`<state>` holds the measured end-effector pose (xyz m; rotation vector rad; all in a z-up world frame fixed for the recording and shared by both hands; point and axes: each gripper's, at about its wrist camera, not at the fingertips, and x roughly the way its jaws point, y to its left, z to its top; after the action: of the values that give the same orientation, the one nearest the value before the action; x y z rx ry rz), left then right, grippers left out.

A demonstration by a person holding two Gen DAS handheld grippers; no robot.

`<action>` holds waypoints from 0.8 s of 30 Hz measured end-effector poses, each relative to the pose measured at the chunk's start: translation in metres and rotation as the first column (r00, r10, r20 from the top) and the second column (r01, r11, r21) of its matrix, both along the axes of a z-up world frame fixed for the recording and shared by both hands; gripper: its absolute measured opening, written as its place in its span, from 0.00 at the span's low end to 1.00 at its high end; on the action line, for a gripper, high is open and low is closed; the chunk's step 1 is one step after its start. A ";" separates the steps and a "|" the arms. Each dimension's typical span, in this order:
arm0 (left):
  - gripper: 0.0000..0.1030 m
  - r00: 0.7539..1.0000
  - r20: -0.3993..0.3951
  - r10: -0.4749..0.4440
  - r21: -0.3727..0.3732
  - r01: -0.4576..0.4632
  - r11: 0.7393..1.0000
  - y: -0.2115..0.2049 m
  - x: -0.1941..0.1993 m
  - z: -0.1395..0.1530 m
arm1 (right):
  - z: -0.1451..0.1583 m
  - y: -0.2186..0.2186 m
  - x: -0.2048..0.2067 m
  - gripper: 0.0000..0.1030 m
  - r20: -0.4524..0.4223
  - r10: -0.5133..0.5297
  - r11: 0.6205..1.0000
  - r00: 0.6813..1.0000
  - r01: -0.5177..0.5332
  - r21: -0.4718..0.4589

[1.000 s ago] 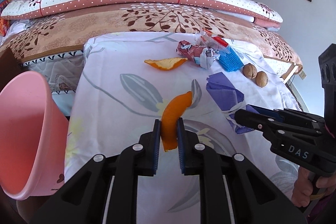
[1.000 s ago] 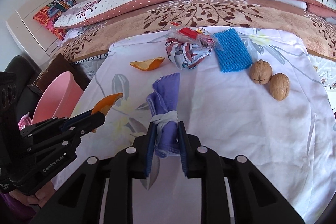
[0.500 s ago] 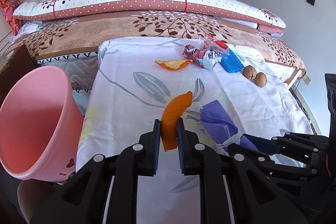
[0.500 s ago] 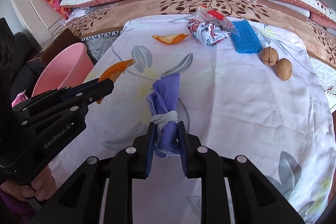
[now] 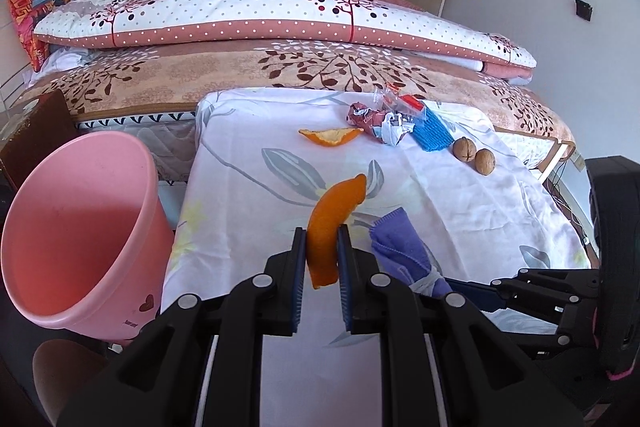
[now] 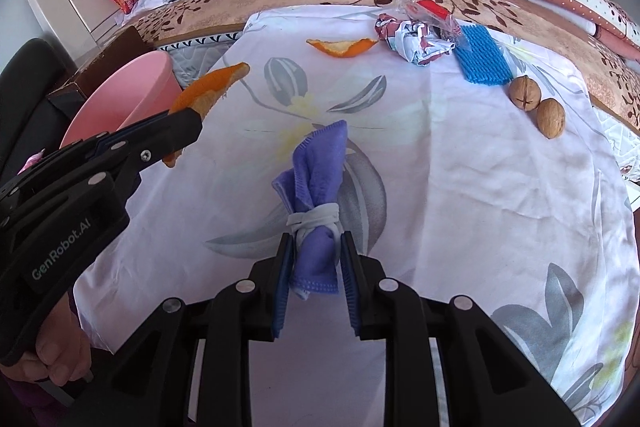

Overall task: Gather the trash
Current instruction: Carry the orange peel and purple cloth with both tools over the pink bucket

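Observation:
My left gripper [image 5: 322, 247] is shut on a curved orange peel [image 5: 332, 223], held above the white flowered table cloth [image 5: 256, 199]; the peel also shows in the right wrist view [image 6: 208, 89]. My right gripper [image 6: 314, 255] is shut on a purple cloth bundle [image 6: 318, 167] tied with a white band, also seen in the left wrist view [image 5: 404, 251]. A pink bin [image 5: 76, 219] stands at the table's left side, left of my left gripper. A second orange peel [image 5: 330, 136], a crumpled wrapper [image 5: 380, 123] and a clear packet [image 6: 426, 9] lie at the far end.
A blue foam net [image 5: 434, 129] and two walnuts [image 5: 474, 155] lie at the far right of the table. A bed with folded quilts [image 5: 260, 23] runs behind the table. A dark brown board [image 5: 36, 131] stands behind the bin.
Both grippers have drawn back and up from the table with their loads. The pink bin now shows more fully at the left. The grips are unchanged.

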<state>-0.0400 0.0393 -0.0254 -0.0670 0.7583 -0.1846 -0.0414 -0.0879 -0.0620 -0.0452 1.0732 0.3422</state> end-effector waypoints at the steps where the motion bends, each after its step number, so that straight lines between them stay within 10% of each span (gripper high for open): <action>1: 0.14 1.000 0.003 0.000 -0.002 0.000 1.000 0.001 -0.001 0.001 | -0.001 0.001 0.000 0.29 -0.003 -0.001 1.000 1.000 0.001 -0.001; 8: 0.14 1.000 0.022 0.012 -0.025 -0.012 1.000 0.012 -0.008 0.005 | -0.001 0.005 0.004 0.38 0.012 -0.019 1.000 1.000 0.019 -0.002; 11: 0.14 0.999 0.036 0.020 -0.026 -0.019 0.999 0.017 -0.010 0.008 | -0.001 0.008 0.004 0.19 0.018 -0.013 1.000 1.000 0.013 -0.005; 24: 0.14 0.976 0.159 0.150 -0.010 -0.150 0.989 0.063 -0.018 0.031 | 0.050 0.064 0.005 0.18 0.213 0.102 0.991 0.972 -0.117 0.059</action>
<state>-0.0580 0.1018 0.0060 -0.1063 0.5908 -0.0444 -0.0362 -0.0242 -0.0121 -0.0753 0.8508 0.4648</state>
